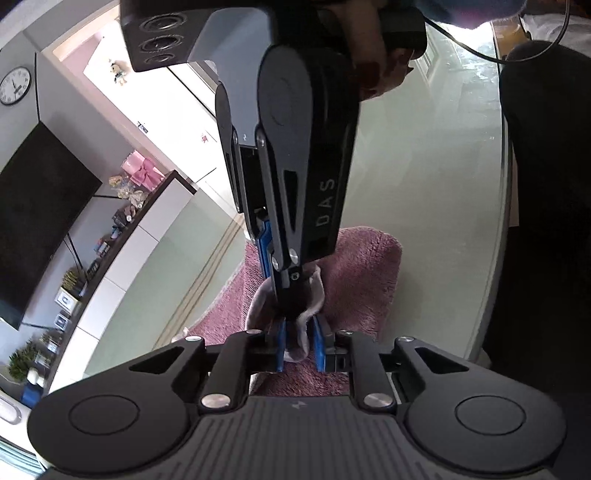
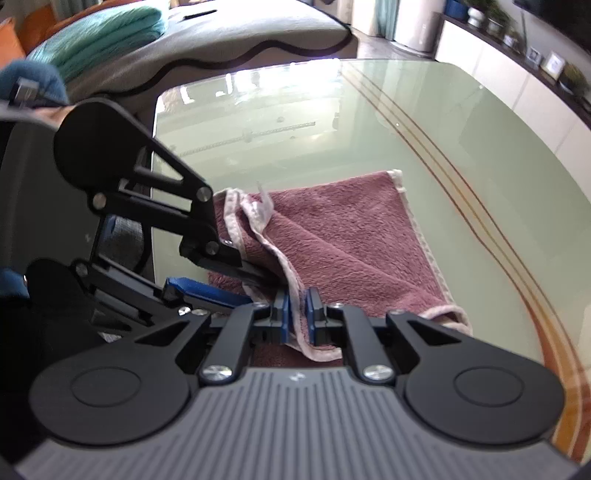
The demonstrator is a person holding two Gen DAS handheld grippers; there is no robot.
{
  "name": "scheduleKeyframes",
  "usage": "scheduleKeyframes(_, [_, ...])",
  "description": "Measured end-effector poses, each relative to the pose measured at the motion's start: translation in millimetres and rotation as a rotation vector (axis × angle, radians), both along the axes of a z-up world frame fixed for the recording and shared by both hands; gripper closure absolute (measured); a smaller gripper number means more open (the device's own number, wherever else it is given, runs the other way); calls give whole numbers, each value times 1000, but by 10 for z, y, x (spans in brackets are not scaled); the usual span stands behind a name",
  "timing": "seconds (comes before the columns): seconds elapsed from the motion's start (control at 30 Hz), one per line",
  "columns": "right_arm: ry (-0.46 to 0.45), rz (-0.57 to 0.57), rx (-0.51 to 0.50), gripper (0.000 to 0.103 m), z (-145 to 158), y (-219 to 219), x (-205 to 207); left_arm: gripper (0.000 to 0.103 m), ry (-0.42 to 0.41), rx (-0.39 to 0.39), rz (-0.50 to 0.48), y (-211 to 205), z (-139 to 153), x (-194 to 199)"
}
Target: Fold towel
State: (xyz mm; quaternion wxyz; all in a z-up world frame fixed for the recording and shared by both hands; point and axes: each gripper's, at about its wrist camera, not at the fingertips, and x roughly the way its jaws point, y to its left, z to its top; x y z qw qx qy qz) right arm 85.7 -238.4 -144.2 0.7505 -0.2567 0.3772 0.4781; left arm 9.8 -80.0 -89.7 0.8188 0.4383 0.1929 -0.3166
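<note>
A dusty-pink towel (image 2: 343, 236) with a pale hem lies partly folded on the glass table (image 2: 295, 122). My right gripper (image 2: 298, 312) is shut on the towel's hemmed edge, which runs up between its blue pads (image 2: 314, 314). My left gripper (image 1: 298, 341) is shut on a bunched towel corner (image 1: 299, 332); the rest of the towel (image 1: 362, 273) lies beyond it. The right gripper (image 1: 291, 295) comes down from above in the left wrist view, its tip right at the same corner. The left gripper (image 2: 236, 273) shows from the side in the right wrist view, touching the towel's left edge.
The pale green glass table has brown inlay stripes (image 2: 461, 192) and a rounded edge (image 1: 504, 206). A sofa with a teal blanket (image 2: 99, 33) lies beyond the table. A low cabinet with a TV (image 1: 40, 206), plants and frames stands to the side.
</note>
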Motion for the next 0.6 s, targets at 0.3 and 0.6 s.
scheduleKeyframes(0.3, [0, -14, 19, 95, 40, -37, 23, 100, 55, -14, 21, -14, 21, 98])
scheduleKeyframes(0.6, [-25, -64, 77, 96, 195, -86, 44, 101, 69, -96, 55, 107, 177, 91])
